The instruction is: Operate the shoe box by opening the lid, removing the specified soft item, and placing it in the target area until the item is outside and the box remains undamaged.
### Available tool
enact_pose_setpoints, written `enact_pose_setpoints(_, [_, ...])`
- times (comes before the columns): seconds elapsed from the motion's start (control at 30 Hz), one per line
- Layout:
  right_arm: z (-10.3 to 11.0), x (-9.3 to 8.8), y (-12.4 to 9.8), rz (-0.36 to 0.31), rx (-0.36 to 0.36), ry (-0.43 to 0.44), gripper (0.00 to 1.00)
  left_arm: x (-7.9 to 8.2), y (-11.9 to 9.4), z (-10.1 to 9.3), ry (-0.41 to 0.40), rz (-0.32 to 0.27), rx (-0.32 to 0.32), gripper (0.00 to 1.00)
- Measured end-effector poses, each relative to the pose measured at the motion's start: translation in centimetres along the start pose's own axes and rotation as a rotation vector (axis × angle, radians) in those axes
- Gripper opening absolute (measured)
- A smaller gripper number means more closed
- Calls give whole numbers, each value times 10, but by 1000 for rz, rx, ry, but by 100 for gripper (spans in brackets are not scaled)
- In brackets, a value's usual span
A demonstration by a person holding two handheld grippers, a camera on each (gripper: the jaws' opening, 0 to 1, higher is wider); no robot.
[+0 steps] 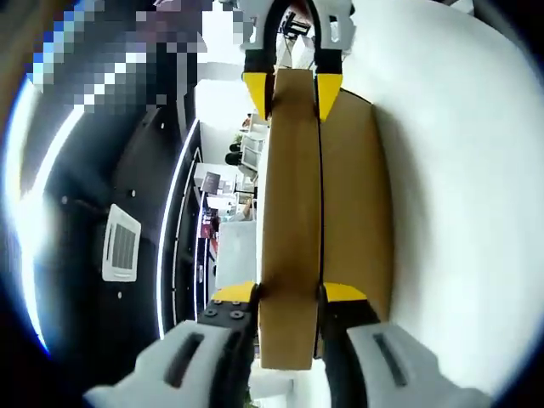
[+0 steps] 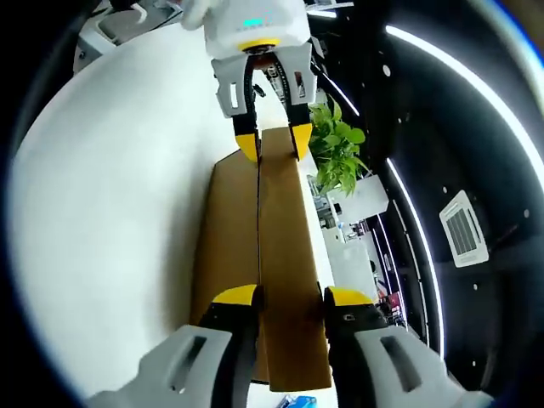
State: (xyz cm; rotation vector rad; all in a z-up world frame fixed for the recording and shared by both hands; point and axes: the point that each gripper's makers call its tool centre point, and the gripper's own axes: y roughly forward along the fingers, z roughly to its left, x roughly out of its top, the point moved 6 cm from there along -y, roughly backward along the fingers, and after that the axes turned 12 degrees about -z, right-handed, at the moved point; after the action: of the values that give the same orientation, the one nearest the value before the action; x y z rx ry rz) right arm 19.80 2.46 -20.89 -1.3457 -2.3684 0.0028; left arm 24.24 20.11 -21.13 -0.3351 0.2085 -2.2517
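A brown cardboard shoe box point(image 1: 357, 195) rests on a white table point(image 1: 459, 170). Its lid point(image 1: 289, 212) runs as a long brown panel straight ahead of me. My left gripper point(image 1: 289, 293) is shut on the near end of that lid, one yellow-tipped jaw on each side. At the far end, my right gripper point(image 1: 293, 89) pinches the same lid. In the right gripper view the lid point(image 2: 285, 255) sits between my right gripper point(image 2: 291, 297) jaws, the left gripper point(image 2: 272, 140) clamps its far end, and the box point(image 2: 228, 229) lies beside it. The box's inside is hidden.
The white table point(image 2: 110, 187) spreads wide beside the box. A green potted plant point(image 2: 336, 149) stands beyond the table. A dark ceiling with light strips and a square vent point(image 1: 121, 244) fills the other side, with shelves and furniture far off.
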Motion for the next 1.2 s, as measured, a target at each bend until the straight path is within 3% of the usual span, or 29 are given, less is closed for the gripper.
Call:
enact_pose_setpoints(0.13, [5, -2, 2, 18, -3, -104, 30, -1, 1, -2, 9, -5, 22, 28])
enact_pose_setpoints(0.6, [14, -8, 9, 41, -35, -121, 30, -2, -1, -10, 22, -13, 56, 28])
enact_pose_setpoints(0.97, [27, -15, 13, 62, -41, -174, 30, -4, 2, -23, -18, -16, 62, 28])
enact_pose_setpoints(1.13, [30, -15, 12, 58, -55, -181, 30, -4, 4, -26, 2, -15, 72, 28])
enact_pose_setpoints(1.2, [31, -15, 12, 57, -60, -182, 30, -5, 5, -28, 49, 1, 78, 28])
